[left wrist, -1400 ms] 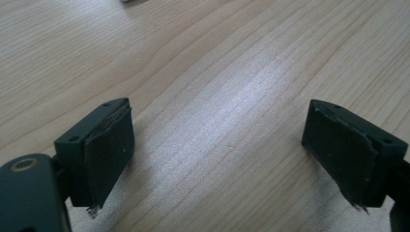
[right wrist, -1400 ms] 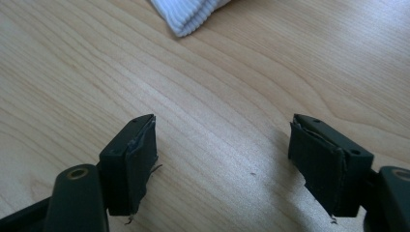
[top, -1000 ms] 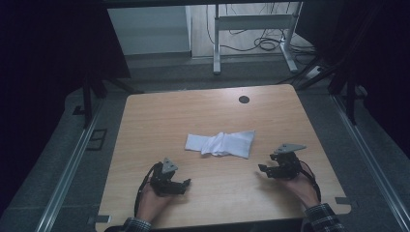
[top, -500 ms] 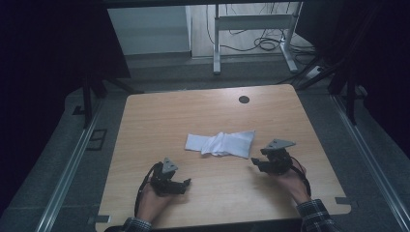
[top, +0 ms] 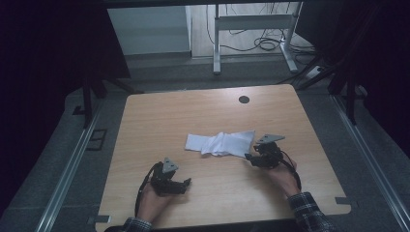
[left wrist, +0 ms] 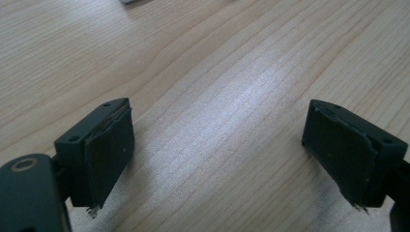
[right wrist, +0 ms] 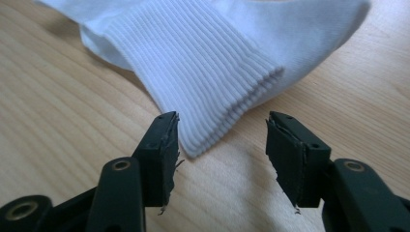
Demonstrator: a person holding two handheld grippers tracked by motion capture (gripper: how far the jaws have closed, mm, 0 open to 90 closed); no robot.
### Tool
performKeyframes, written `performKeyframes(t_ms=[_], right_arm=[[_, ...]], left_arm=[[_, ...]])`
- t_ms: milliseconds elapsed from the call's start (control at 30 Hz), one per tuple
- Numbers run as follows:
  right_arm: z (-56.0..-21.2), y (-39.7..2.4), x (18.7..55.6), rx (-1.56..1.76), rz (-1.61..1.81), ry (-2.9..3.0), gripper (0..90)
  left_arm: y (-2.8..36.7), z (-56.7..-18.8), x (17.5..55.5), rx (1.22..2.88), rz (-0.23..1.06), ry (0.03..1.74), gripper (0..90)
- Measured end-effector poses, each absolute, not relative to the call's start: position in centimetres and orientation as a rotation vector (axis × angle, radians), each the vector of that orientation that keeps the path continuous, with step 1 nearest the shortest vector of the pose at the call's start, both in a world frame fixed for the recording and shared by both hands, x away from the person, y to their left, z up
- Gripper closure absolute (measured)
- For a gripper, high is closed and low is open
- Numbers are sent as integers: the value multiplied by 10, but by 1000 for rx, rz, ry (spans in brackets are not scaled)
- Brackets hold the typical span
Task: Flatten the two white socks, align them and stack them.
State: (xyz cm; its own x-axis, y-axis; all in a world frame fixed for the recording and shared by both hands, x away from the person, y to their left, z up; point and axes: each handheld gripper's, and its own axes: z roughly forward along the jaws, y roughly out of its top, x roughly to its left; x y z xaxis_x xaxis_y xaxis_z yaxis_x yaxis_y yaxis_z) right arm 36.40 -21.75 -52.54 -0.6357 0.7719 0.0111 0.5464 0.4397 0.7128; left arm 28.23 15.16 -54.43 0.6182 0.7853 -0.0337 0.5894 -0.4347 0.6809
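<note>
Right gripper (top: 252,158) sits at the right end of the white sock (top: 221,143), near the right edge of the table (top: 145,116) and a little in from the near edge. Jaws parted, and they have just been closing in from a wider gap. In the right gripper view (right wrist: 222,145) the ribbed cuff (right wrist: 217,92) of the sock lies just ahead of the pads; its nearest corner comes down into the gap beside the left-hand pad (right wrist: 169,145), but the pads do not press on it. No grip. Bare wood shows between the jaws nearer the camera. Grey three-cornered plate rides on top of this gripper in the high view, with the person's hand (top: 283,176) and a checked sleeve (top: 309,215) trailing back to the near right corner.

Sock: white, bunched and folded along its length, lying flat across the middle of the table, long axis running left to right. Ribbed cuff end points toward the right gripper; smoother cloth lies behind it. Well short of both side edges.

Left gripper (top: 186,182) rests close to the near edge, left of centre, well apart from the sock. Jaws wide open in the left gripper view (left wrist: 217,145), with plain wood grain between the pads (left wrist: 109,150) and nothing held. A sliver of white cloth shows at the top edge of that view.

A dark round hole (top: 244,99) sits near the far edge, right of centre. Beyond the table, a white frame (top: 251,29) and loose cables (top: 263,43) on the floor.
</note>
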Motion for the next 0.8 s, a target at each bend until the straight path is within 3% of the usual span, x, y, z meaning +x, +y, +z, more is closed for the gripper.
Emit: performKeyframes(t_ms=[267,300,333,400,433,533,800], right_arm=[[-532,-207,371,1146,972,2405,499],[-533,-204,372,1143,966,2400,566],[-533,-204,372,1143,966,2400,566],[-532,-203,372,1151,963,2401,652],[-532,-203,372,1151,972,2401,749],[-530,-202,371,1140,958,2406,818],[-509,-208,366,1120,1038,2370,836]], left_arm=[[151,-544,282,2174,381,1075,116],[151,-544,282,2174,382,1075,116],[151,-544,282,2172,380,1075,116],[151,-544,282,2175,381,1075,116],[151,-544,282,2174,382,1075,116],[151,-544,282,2175,381,1075,116],[152,-544,282,2176,381,1073,116]])
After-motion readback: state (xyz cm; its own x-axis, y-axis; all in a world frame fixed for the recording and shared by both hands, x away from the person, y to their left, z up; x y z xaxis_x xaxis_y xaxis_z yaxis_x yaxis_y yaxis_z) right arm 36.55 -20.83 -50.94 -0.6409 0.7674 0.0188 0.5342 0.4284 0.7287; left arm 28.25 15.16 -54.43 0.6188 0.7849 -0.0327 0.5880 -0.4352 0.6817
